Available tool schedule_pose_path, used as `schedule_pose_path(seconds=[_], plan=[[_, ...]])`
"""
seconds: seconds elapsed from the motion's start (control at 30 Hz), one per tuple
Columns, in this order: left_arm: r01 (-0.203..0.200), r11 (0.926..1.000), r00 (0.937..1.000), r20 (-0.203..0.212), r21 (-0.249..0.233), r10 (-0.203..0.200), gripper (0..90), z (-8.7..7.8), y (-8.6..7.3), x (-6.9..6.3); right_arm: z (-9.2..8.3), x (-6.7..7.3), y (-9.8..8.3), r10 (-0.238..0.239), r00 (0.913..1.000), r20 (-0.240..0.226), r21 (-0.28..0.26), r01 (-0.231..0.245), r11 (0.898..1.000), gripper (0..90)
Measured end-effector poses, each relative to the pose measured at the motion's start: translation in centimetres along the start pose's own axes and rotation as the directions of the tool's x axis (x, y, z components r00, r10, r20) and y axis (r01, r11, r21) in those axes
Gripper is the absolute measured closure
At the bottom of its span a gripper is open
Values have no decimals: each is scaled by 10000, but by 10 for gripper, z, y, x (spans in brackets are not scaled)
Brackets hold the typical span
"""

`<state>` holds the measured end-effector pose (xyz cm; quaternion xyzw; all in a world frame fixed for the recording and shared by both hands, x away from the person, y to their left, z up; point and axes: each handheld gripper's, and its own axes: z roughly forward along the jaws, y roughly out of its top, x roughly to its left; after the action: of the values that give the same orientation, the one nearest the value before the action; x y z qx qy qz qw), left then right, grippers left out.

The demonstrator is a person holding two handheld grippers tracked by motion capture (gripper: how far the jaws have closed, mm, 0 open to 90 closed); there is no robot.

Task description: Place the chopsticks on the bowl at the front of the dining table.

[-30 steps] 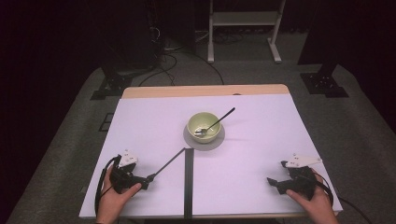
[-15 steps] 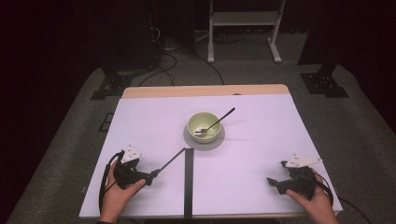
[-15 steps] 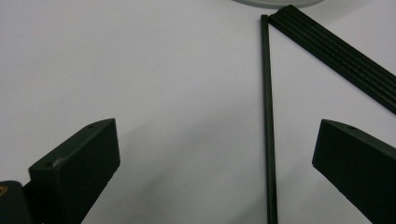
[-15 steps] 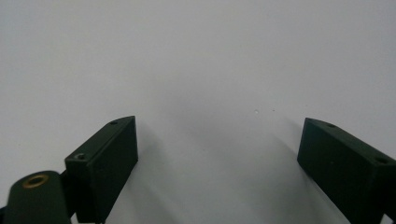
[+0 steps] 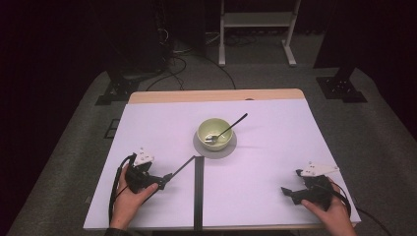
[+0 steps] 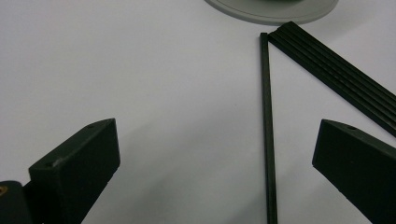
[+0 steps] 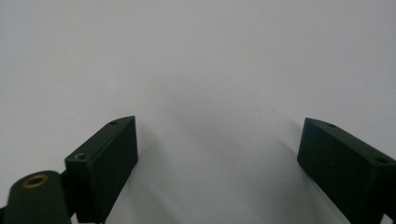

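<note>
A pale green bowl [image 5: 214, 131] stands on a grey round plate [image 5: 215, 148] at the table's middle, with a spoon [image 5: 231, 126] leaning in it, handle to the far right. A thin black rod [image 5: 181, 166] lies slanted on the table, its far end touching the top of a wide black ribbed strip [image 5: 198, 194]. My left gripper [image 5: 163, 181] is open at the rod's near end. In the left gripper view the rod [image 6: 267, 140] runs between the jaws, nearer the right one, untouched. My right gripper [image 5: 287, 191] rests open at the front right, over bare table [image 7: 210, 70].
The ribbed strip [image 6: 337, 75] runs from the grey plate [image 6: 271, 8] toward the table's front edge. A wooden border [image 5: 216, 95] marks the far edge. Beyond it are stands and cables [image 5: 172, 54] on the floor.
My left gripper has crept slightly forward and right along the rod's near end. The right gripper, bowl and spoon have stayed put.
</note>
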<state>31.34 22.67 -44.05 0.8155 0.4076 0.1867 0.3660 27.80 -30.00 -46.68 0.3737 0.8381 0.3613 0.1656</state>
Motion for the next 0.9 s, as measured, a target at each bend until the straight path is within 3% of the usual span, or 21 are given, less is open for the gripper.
schedule_pose_path(seconds=[0.43,0.9], plan=[[5,10000,10000,71,74,-6,0,14,5,-1,0,0,0,1,10000,-1,0,-1,10000,105],[-235,9976,9997,22,650,234,0,27,3,-3,0,0,0,-2,10000,-2,-2,2,10000,105]])
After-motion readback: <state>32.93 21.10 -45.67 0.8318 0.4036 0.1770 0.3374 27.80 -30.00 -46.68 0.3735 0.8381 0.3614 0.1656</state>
